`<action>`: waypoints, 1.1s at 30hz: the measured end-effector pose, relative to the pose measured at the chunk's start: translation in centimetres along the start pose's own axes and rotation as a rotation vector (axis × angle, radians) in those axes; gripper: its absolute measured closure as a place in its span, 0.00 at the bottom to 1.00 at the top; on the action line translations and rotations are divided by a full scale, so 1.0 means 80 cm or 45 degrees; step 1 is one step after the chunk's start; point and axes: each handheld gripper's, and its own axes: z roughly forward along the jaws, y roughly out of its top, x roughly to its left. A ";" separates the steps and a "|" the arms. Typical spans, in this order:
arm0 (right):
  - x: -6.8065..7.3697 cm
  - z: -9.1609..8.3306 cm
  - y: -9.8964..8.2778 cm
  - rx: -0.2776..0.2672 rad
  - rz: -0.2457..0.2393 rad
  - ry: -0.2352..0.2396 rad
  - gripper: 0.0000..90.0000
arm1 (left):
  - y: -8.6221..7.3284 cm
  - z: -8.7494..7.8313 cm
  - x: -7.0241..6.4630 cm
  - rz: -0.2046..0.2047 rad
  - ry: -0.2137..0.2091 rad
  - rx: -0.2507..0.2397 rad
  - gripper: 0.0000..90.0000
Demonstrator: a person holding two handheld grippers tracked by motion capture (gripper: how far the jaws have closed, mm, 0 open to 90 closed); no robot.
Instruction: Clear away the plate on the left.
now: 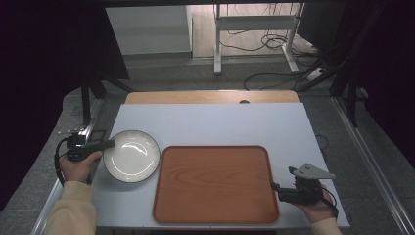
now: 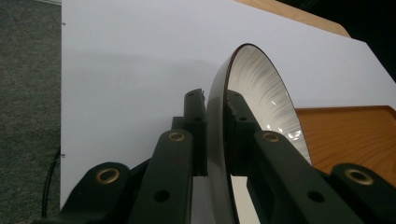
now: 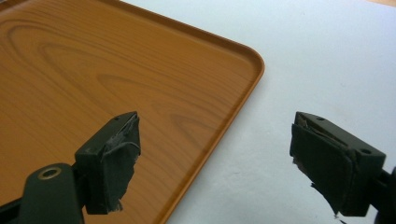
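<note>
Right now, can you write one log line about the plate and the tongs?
left tongs: shut on plate rim | right tongs: open, at tray edge | plate: on table, left of tray

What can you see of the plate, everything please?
The plate is round and shallow, with a glossy white inside, fine ribbing running toward the rim and a thin dark edge; it looks ceramic. It is empty. It sits on the white table top, just left of the wooden tray, apparently not touching it. The left gripper is shut on its left rim: in the left gripper view one pad presses the inside and the other the outside.
</note>
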 end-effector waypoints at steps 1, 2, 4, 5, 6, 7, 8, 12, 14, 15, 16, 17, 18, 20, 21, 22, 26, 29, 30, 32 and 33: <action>0.000 0.000 0.000 0.000 0.000 0.000 0.18 | 0.000 0.000 0.000 0.000 0.000 0.000 0.91; 0.000 0.000 0.000 0.000 0.001 0.000 0.18 | 0.000 -0.002 0.000 0.001 0.001 -0.006 0.91; 0.000 0.000 0.000 0.000 0.004 0.000 0.18 | 0.001 -0.003 0.001 -0.006 -0.009 -0.017 0.91; 0.000 0.000 0.000 0.000 0.004 0.000 0.18 | 0.001 -0.004 0.000 -0.010 -0.016 -0.024 0.91; 0.000 0.000 0.000 -0.001 0.007 0.000 0.18 | 0.002 -0.005 0.000 -0.010 -0.025 -0.030 0.91; -0.001 0.000 0.000 0.000 0.006 -0.001 0.18 | 0.002 -0.005 0.000 -0.010 -0.025 -0.030 0.91; -0.001 0.000 0.000 0.000 0.007 -0.001 0.18 | 0.003 -0.007 -0.001 -0.016 -0.042 -0.046 0.91; -0.001 0.000 0.000 0.002 0.009 -0.002 0.18 | 0.006 -0.011 -0.006 -0.016 -0.071 -0.073 0.91; -0.001 0.000 0.000 0.002 0.009 -0.003 0.18 | 0.007 -0.013 -0.009 -0.007 -0.080 -0.080 0.91; -0.001 0.000 0.000 0.001 0.009 -0.003 0.18 | 0.008 -0.014 -0.011 0.002 -0.082 -0.079 0.91; -0.001 0.000 0.000 0.001 0.009 -0.004 0.18 | 0.009 -0.015 -0.013 0.006 -0.086 -0.081 0.91; -0.001 0.000 0.000 0.001 0.010 -0.005 0.18 | 0.010 -0.015 -0.015 0.011 -0.091 -0.080 0.91; -0.001 0.000 0.000 0.001 0.011 -0.005 0.18 | 0.010 -0.015 -0.015 0.011 -0.091 -0.080 0.91; -0.001 0.000 0.000 0.001 0.012 -0.004 0.18 | 0.012 -0.016 -0.021 0.026 -0.104 -0.086 0.91; -0.001 0.000 0.000 0.002 0.012 -0.004 0.18 | 0.013 -0.016 -0.022 0.029 -0.107 -0.088 0.91; -0.001 0.001 0.000 0.003 0.012 -0.004 0.18 | 0.013 -0.017 -0.024 0.034 -0.110 -0.092 0.91; -0.002 0.000 0.000 0.000 0.013 -0.006 0.18 | 0.015 -0.018 -0.028 0.048 -0.106 -0.089 0.91; -0.002 0.000 0.000 0.001 0.013 -0.007 0.18 | 0.014 -0.018 -0.027 0.047 -0.092 -0.085 0.91; -0.002 0.000 0.000 0.000 0.014 -0.007 0.18 | 0.014 -0.018 -0.026 0.045 -0.089 -0.086 0.91; -0.002 0.000 0.000 0.000 0.014 -0.007 0.18 | 0.013 -0.019 -0.026 0.043 -0.090 -0.088 0.91; -0.002 0.000 0.000 0.001 0.014 -0.007 0.18 | 0.014 -0.020 -0.026 0.039 -0.096 -0.095 0.91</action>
